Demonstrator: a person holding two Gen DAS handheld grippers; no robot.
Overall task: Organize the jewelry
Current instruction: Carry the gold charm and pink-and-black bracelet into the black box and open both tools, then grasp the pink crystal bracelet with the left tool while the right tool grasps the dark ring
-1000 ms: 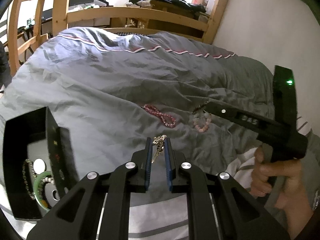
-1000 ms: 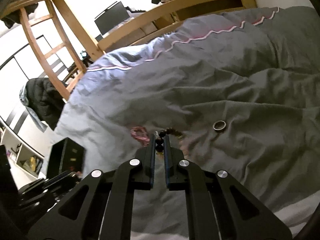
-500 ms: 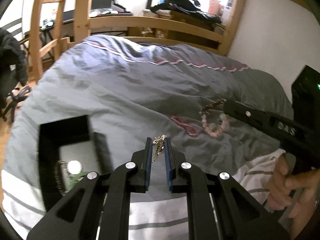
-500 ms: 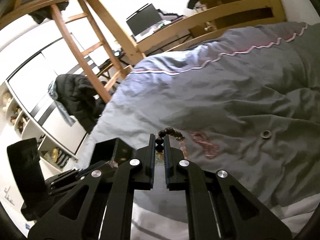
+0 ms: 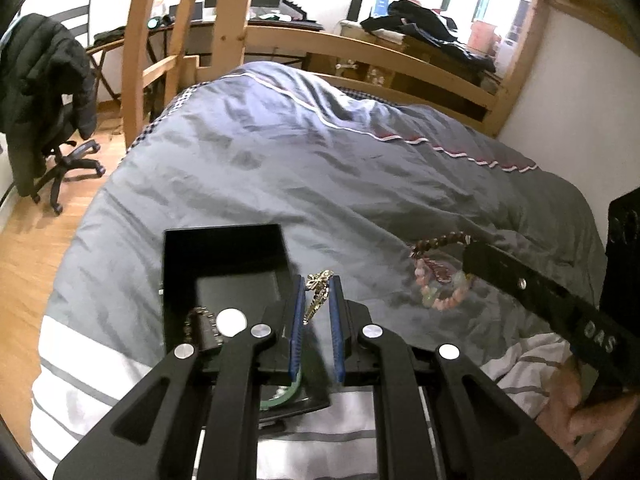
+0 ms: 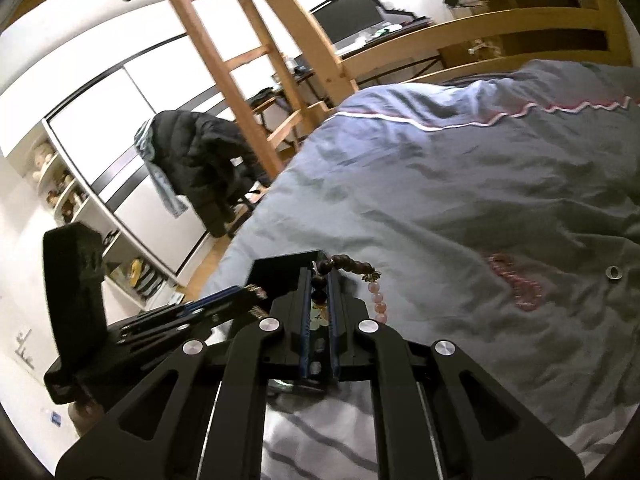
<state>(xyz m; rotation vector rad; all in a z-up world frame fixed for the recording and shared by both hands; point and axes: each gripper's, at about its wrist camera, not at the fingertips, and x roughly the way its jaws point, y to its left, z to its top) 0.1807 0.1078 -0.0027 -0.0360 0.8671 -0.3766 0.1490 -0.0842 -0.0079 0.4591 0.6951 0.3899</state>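
Duvet (image 5: 320,184): box (image 5: 224,252) | left fingers (image 5: 317,292) grip chain (image 5: 316,296); right (image 6: 320,280) beads (image 6: 348,266)

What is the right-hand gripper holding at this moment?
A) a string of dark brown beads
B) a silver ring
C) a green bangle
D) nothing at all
A: in the right wrist view the right gripper is closed on a string of dark brown beads, while the silver ring lies loose on the grey blanket.

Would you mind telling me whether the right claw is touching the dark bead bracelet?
Touching: in the right wrist view, the right claw is shut on the dark bead bracelet, beads pinched between its pads.
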